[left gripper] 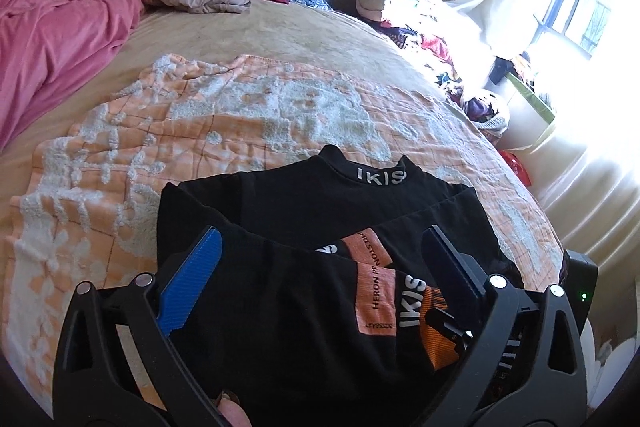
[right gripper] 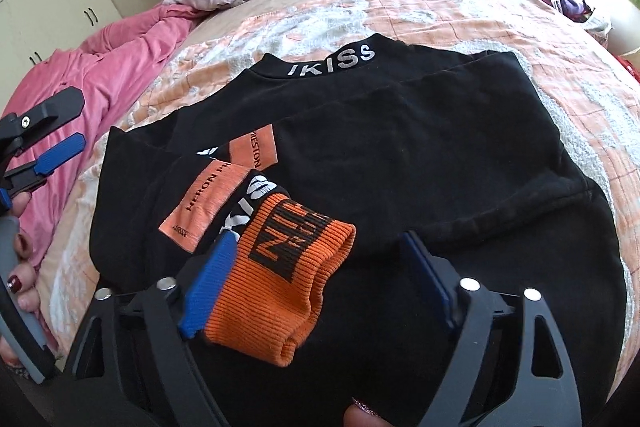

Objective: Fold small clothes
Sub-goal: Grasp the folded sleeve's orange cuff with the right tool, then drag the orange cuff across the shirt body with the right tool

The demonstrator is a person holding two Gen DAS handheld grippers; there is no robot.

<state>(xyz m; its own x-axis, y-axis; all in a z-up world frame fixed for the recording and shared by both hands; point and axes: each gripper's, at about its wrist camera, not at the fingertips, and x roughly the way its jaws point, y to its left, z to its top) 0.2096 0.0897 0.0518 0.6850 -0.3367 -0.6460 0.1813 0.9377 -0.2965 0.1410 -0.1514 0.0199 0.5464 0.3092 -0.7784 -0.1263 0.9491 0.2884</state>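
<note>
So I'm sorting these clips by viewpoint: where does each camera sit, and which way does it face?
Left wrist: on the left gripper, looking down along its wide-open fingers at the black top on the bed; a fingertip shows at the bottom edge.
Right wrist: on the right gripper, looking down at the orange cuff between its fingers, touching only the left pad; a hand shows at the left.
Shared: the black top, orange cuff, pink blanket, peach towel.
</note>
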